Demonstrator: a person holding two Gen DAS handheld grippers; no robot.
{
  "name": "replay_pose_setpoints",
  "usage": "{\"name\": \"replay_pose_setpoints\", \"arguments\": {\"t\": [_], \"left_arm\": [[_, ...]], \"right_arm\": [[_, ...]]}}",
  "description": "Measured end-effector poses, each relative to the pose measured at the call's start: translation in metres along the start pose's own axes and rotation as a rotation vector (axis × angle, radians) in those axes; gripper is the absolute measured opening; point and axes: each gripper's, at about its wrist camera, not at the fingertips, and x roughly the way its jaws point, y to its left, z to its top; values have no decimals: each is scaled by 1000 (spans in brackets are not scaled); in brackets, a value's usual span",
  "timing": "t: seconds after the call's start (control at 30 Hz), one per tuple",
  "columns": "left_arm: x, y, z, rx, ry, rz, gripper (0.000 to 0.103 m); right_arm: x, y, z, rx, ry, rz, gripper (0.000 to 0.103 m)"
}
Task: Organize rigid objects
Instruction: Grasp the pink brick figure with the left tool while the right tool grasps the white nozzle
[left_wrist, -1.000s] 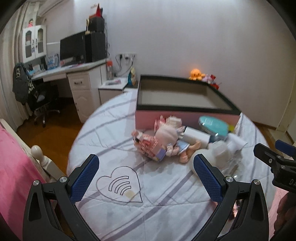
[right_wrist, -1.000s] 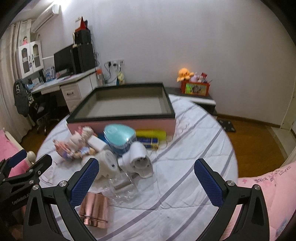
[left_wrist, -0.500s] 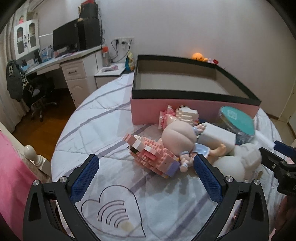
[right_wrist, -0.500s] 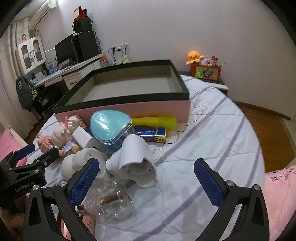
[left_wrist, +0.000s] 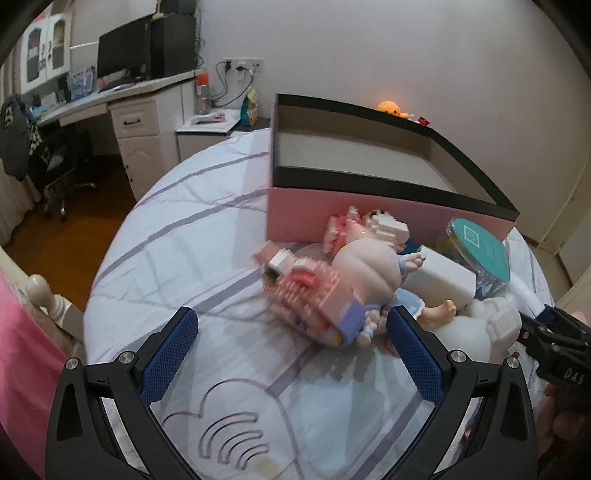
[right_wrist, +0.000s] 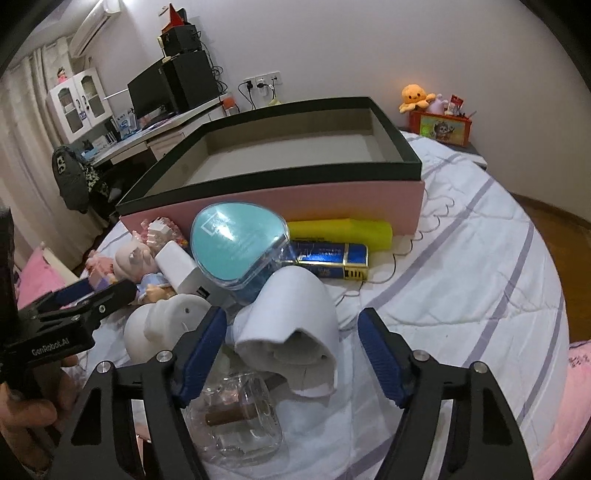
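A pink box with a black rim (left_wrist: 369, 210) (right_wrist: 295, 199) stands open and empty on a round bed. In front of it lies a pile: a pink brick figure (left_wrist: 314, 295), a doll (left_wrist: 369, 266) (right_wrist: 133, 258), a white block (left_wrist: 443, 277), a teal-lidded clear case (right_wrist: 236, 243), a yellow tube (right_wrist: 340, 232), a blue box (right_wrist: 332, 258), a white sculpted piece (right_wrist: 295, 314) and a clear glass jar (right_wrist: 240, 421). My left gripper (left_wrist: 291, 350) is open, just short of the brick figure. My right gripper (right_wrist: 291, 354) is open, its fingers on either side of the white piece.
A desk with monitor and speakers (left_wrist: 140, 62) and an office chair (left_wrist: 55, 166) stand at the left. A nightstand (left_wrist: 210, 129) is behind the bed. An orange plush and a toy box (right_wrist: 439, 125) sit by the wall. Pink bedding (right_wrist: 576, 387) lies at the right.
Both grippers have moved forward and down toward the pile. The right gripper's fingers have narrowed and now flank the white piece. The left gripper is nearer the brick figure.
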Motion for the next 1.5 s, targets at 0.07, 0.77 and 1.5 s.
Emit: {"name": "replay_pose_setpoints", "arguments": {"t": [0.07,0.77,1.5], "left_arm": [[-3,5,0,-12,-5,7,103],[3,11,-1,16,32,52,103],[8,-4,1,170,46,3,29]], "right_arm": [[-1,-1,1,0,6,-1,75],[8,2,10,40,92,-11,70],[28,0,18,61,86,15,64]]}}
